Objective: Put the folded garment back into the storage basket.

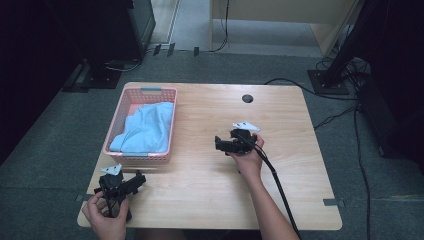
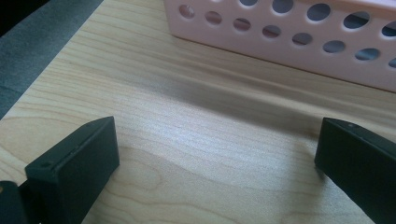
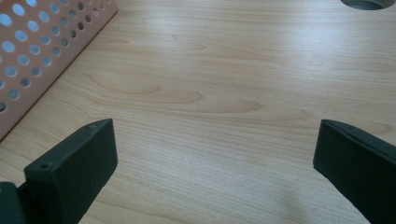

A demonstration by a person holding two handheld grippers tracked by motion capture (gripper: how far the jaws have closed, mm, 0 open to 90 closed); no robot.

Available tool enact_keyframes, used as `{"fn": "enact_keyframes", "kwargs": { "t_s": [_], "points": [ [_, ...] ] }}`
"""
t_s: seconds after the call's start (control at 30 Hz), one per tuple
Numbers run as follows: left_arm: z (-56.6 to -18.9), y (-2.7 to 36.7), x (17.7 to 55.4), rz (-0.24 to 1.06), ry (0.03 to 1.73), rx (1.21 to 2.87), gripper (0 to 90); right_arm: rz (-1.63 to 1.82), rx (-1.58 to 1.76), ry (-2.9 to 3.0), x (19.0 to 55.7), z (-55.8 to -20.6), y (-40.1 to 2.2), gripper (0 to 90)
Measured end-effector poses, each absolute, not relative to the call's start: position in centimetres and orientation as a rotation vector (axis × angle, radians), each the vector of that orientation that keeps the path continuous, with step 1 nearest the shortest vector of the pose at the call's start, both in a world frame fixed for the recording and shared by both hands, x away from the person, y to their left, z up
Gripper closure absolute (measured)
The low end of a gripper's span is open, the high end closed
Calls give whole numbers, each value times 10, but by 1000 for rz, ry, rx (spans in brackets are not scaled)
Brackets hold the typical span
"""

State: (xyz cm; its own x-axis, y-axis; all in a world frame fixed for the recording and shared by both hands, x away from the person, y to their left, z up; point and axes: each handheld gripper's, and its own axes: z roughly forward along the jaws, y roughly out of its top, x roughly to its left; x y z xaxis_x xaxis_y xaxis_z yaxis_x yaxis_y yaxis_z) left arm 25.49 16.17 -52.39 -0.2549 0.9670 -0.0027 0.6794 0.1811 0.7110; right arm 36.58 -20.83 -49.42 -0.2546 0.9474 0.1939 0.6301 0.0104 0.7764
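Note:
A pink perforated basket (image 1: 113, 131) stands on the left part of the wooden table (image 1: 290, 180), with a light blue cloth (image 1: 147, 127) bundled inside it. My left gripper (image 1: 137, 179) is held near the table's front left corner, just in front of the basket, and it is open. In the left gripper view its jaws stand wide apart over bare wood, facing the basket wall (image 2: 299, 32). My right gripper (image 1: 220, 143) hovers at mid-table, open, pointing left toward the basket (image 3: 32, 51). Nothing lies between either pair of jaws.
A round cable hole (image 1: 247, 98) sits near the table's far edge and appears at the top of the right gripper view (image 3: 369, 3). Grey carpet, dark stands and cables (image 1: 345, 110) surround the table. A pale wooden cabinet (image 1: 280, 15) stands behind.

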Motion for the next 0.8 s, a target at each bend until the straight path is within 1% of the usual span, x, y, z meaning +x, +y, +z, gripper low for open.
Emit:
{"fn": "enact_keyframes", "kwargs": {
  "t_s": [0.8],
  "points": [
    [-524,162,255,835,2005,1544,0,1068,1636,1882,356,-505,-231,0]
  ]
}}
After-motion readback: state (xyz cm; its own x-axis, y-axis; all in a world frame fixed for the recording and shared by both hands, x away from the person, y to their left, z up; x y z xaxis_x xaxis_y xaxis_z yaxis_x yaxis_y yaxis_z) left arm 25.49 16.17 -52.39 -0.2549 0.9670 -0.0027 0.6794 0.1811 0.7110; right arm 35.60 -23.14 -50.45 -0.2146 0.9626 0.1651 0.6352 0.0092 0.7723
